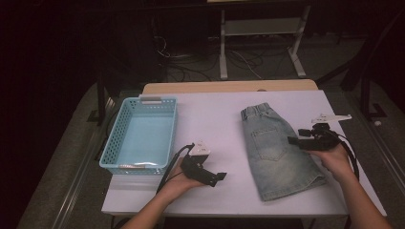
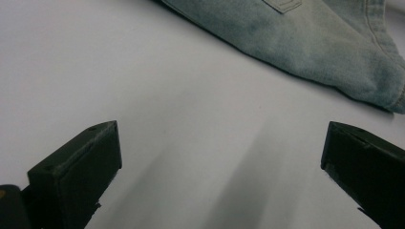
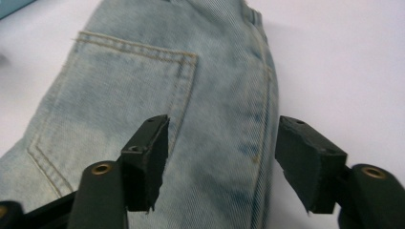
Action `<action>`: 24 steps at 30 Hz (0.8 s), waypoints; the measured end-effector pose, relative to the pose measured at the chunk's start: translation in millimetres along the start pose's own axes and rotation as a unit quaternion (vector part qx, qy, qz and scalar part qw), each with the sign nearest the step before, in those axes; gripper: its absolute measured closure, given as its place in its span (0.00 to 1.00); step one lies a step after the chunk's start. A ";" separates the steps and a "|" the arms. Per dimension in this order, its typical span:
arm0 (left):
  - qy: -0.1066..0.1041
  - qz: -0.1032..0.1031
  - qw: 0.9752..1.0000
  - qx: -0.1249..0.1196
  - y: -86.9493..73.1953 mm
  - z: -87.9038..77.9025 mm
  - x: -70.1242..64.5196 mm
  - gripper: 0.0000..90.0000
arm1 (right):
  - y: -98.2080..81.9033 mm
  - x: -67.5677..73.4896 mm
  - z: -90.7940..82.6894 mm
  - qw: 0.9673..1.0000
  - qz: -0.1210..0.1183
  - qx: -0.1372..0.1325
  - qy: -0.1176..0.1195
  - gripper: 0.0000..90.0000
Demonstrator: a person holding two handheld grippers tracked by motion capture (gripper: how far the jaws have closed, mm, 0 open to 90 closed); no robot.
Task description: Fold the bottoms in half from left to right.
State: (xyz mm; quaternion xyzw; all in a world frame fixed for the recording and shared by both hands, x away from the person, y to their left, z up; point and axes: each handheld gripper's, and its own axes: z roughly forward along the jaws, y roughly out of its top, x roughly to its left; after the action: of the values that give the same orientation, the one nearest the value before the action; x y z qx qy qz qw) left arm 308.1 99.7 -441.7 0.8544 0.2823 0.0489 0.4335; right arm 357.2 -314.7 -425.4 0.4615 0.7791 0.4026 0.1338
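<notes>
Light-blue denim shorts (image 1: 278, 150) lie folded flat on the white table (image 1: 210, 119), waistband at the far end. My right gripper (image 1: 292, 140) hovers at the shorts' right edge, pointing left. In the right gripper view its jaws stand apart over the denim (image 3: 143, 81), beside the back pocket and the side seam, with no cloth pinched between the pads; the right gripper (image 3: 222, 157) is open. My left gripper (image 1: 218, 177) rests low near the table's front, left of the shorts' hem (image 2: 334, 52). The left gripper (image 2: 222, 162) is wide open over bare table.
A light-blue plastic basket (image 1: 111, 143) stands on the table's left side, with a flat wrapped item at its near end. A small white object (image 1: 330, 117) lies at the right edge. Beyond the table are a desk frame and cables on the dark floor.
</notes>
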 end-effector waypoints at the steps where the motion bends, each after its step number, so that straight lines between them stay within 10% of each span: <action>1: 0.000 0.000 1.000 -0.002 2.2 2.0 -0.9 0.00 | -0.8 -0.3 -0.5 1.000 0.000 0.002 -0.001 0.38; 24: 0.021 -0.023 0.999 -0.017 40.8 43.4 -6.2 0.00 | -5.7 -1.9 -1.2 1.000 -0.002 0.013 -0.004 0.38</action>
State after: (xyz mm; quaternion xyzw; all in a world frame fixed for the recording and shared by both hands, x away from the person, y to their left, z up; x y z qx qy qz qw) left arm 335.1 46.5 -436.2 0.8389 0.3100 0.0619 0.4430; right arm 354.1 -318.3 -429.2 0.4636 0.7846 0.3899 0.1319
